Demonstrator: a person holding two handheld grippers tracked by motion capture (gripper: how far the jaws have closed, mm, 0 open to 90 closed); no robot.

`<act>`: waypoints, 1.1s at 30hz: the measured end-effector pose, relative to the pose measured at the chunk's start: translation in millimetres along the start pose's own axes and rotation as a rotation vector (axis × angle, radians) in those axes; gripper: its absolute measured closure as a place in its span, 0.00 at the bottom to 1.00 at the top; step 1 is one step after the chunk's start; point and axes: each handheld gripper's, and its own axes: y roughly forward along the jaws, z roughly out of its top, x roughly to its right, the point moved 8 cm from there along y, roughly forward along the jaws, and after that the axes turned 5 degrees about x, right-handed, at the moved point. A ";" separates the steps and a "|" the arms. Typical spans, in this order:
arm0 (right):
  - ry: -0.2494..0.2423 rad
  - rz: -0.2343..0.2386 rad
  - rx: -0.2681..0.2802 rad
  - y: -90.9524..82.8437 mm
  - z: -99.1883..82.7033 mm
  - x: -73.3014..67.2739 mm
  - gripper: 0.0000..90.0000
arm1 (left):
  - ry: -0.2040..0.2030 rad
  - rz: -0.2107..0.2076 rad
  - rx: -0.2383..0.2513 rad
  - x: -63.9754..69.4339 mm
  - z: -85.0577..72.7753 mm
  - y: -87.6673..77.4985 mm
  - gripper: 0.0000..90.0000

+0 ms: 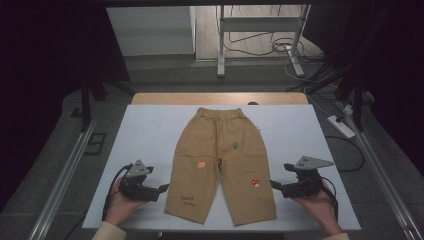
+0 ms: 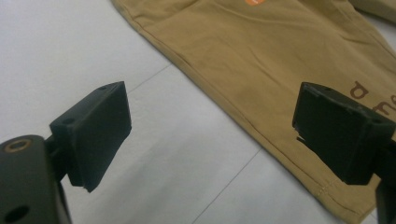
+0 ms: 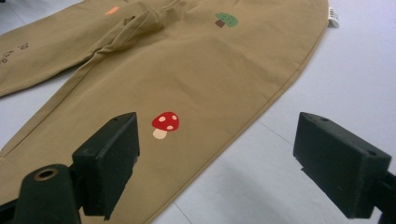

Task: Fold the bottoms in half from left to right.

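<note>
A pale blue-white sheet of matte board [image 1: 150, 130] covers the wooden tabletop [image 1: 150, 98], whose bare edge shows along the far side; thin seams divide the sheet into panels. Its plain, smooth face probably serves to set the garment off clearly and let cloth slide easily.

Spread flat in the middle of the sheet lies a pair of small tan cotton trousers [image 1: 220, 150], elastic gathered waistband at the far end, both legs pointing toward the near edge and slightly splayed. The fabric looks soft and woven, with stitched hems and few creases, so it seems laid out ready for folding. Small prints dot it: a green tree [image 3: 226, 19] near the crotch, an orange mark [image 1: 201, 164] on the left leg, a red white-spotted mushroom [image 3: 165, 124] on the right leg, and brown lettering [image 1: 188, 201] near the left hem.

The left gripper [image 1: 161, 188] rests low on the sheet just beside the left leg's outer edge, apart from the cloth, its blocky black jaws spread wide with nothing between them. The right gripper [image 1: 273, 184] mirrors it at the right leg's outer edge, jaws likewise spread and empty. Both point inward at the legs, a placement that suits taking hold of the two outer seams together.
</note>
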 end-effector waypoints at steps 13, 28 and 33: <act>-0.004 0.019 0.001 1.2 -1.3 -2.8 0.16 | 0.004 -0.010 0.002 1.0 4.5 4.0 0.13; -0.024 0.035 -0.013 7.3 1.4 -16.5 0.17 | 0.001 -0.021 0.008 0.5 4.9 3.8 0.13; -0.030 0.035 -0.006 9.2 4.7 -21.7 0.17 | 0.003 -0.020 0.000 0.0 4.8 5.0 0.13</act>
